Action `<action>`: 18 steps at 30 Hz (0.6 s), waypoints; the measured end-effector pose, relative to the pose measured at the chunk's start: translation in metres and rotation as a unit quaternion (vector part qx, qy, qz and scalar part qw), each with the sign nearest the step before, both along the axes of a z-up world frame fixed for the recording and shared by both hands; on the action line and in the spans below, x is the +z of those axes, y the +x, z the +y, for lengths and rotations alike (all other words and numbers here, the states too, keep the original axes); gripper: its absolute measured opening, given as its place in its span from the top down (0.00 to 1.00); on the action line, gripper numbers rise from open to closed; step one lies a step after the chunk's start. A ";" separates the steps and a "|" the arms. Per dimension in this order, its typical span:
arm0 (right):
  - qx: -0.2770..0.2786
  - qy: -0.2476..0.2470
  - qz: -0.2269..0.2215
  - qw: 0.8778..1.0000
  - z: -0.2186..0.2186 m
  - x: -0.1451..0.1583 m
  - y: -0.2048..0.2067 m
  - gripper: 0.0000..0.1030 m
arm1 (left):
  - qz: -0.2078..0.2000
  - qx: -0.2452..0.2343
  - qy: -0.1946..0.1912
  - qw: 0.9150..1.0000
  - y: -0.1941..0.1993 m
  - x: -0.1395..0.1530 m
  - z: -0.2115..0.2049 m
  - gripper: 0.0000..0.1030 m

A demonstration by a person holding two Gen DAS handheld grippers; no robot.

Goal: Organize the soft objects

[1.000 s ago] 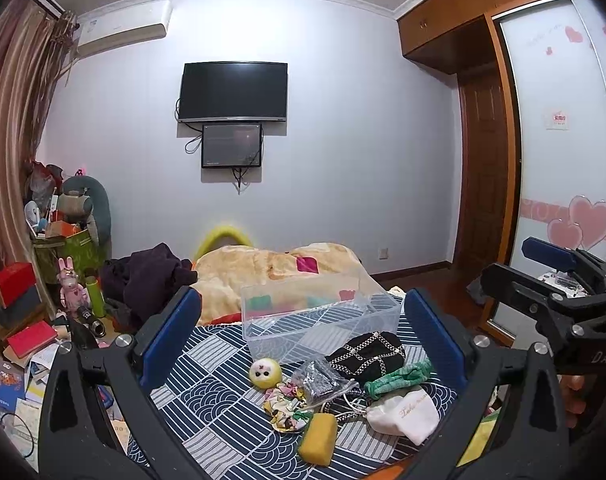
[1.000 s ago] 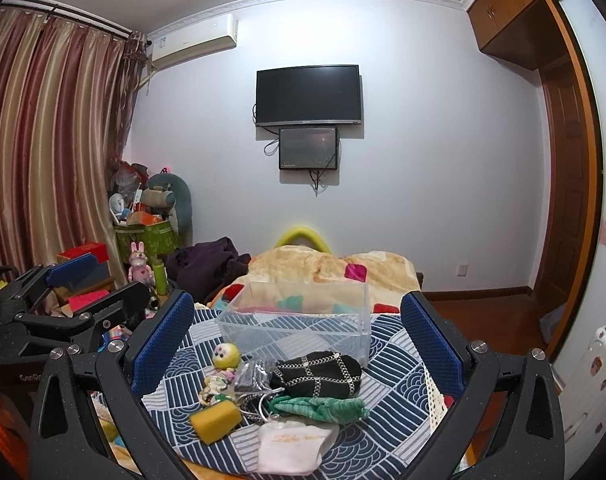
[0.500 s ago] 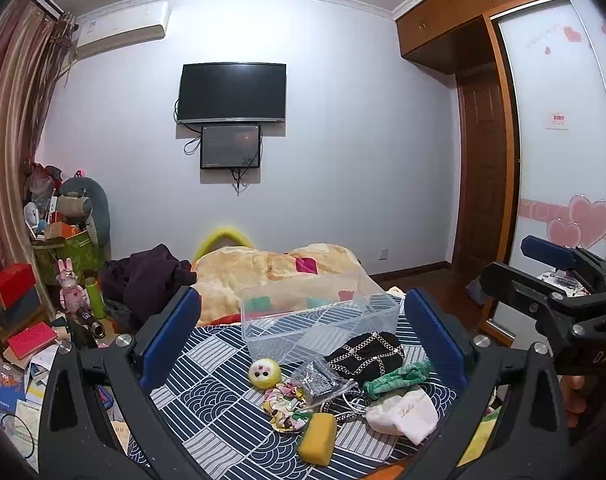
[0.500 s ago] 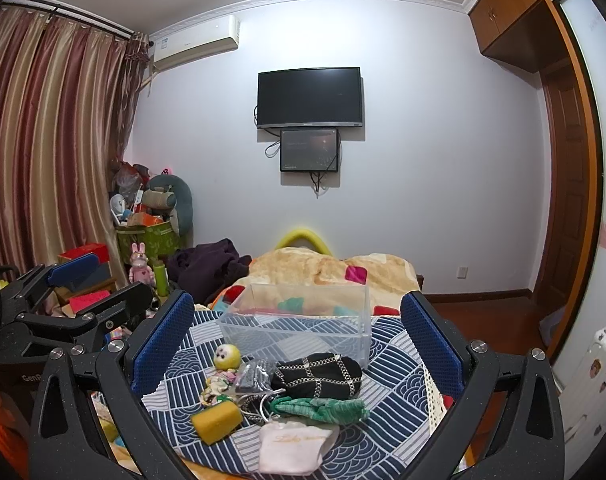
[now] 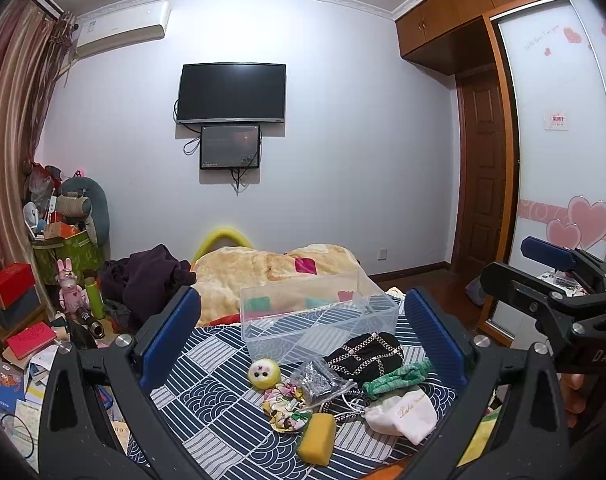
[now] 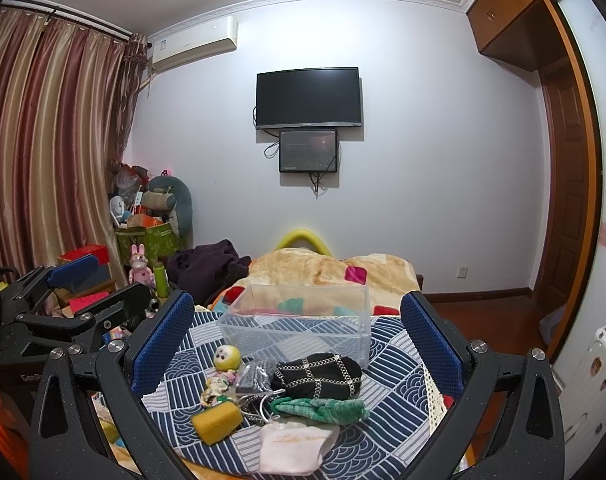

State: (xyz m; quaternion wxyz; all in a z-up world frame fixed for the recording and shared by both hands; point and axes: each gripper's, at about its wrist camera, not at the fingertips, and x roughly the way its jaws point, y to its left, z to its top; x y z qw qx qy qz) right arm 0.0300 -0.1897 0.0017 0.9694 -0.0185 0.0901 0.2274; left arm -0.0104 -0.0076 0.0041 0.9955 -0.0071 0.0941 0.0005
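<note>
A clear plastic bin [image 5: 319,316] [image 6: 299,324] stands empty on a blue patterned cloth [image 5: 207,412]. In front of it lie a yellow sponge [image 5: 317,438] [image 6: 217,422], a yellow plush ball with a face [image 5: 264,373] [image 6: 228,357], a floral scrunchie [image 5: 283,404], a black chain-patterned pouch [image 5: 367,354] [image 6: 317,374], a green cloth [image 5: 397,376] [image 6: 321,408], a white drawstring bag [image 5: 401,416] [image 6: 293,446] and a small clear bag [image 5: 317,378]. My left gripper [image 5: 303,344] and right gripper [image 6: 295,344] are both open and empty, held back from the objects.
Beyond the cloth lies a bed with an orange blanket [image 5: 271,268] and dark clothes [image 5: 151,276]. Boxes, books and toys crowd the left side [image 5: 27,308]. A wardrobe with sliding doors [image 5: 559,160] stands on the right. The right gripper shows in the left wrist view [image 5: 563,300].
</note>
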 end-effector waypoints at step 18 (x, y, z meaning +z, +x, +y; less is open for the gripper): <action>0.006 -0.002 0.038 0.999 -0.003 -0.021 0.024 0.00 | 0.041 -0.011 -0.003 0.999 0.027 -0.021 0.012 0.00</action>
